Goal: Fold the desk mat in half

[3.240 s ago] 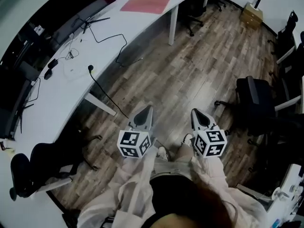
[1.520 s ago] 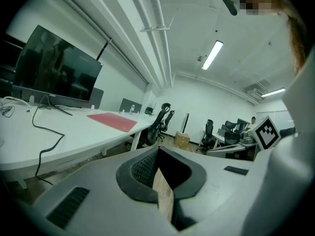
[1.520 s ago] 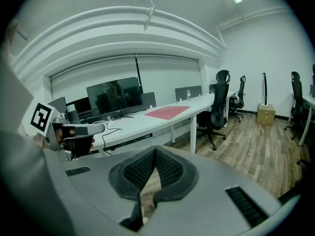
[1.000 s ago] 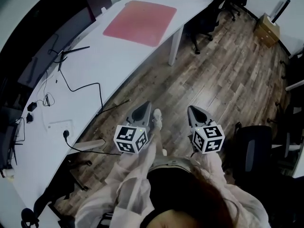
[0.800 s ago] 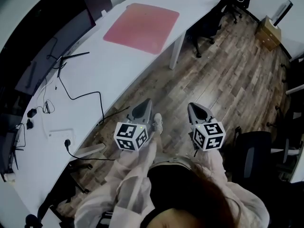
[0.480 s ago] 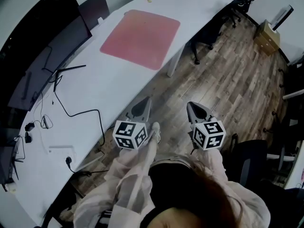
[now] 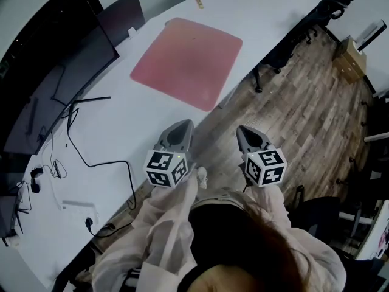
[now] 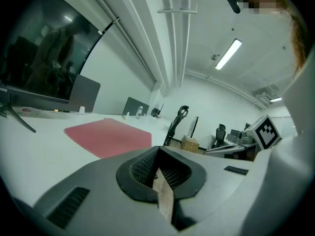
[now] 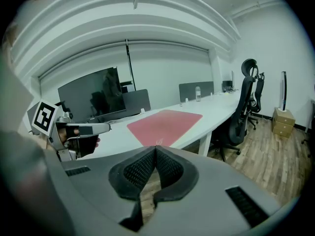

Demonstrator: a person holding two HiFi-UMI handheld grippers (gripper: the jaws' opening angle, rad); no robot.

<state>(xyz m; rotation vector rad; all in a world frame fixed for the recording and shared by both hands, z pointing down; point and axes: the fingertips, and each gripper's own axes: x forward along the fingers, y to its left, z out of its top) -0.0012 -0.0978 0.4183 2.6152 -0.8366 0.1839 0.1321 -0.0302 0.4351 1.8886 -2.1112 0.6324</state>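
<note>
The flat pink rectangular desk mat [image 7: 188,62] lies unfolded on the white curved desk [image 7: 121,120], near its front edge. My left gripper [image 7: 180,128] and right gripper [image 7: 245,134] hang well short of the mat, both clenched on nothing, because, I judge, it is out of reach.

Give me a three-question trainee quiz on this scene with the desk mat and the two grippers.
1. True or false: the red desk mat lies flat and unfolded on the white desk.
2. Fill in: the jaws of the left gripper and the right gripper are both ____.
3. What touches the mat? A. left gripper B. right gripper C. neither
Key: 1 true; 2 shut; 3 C.
</note>
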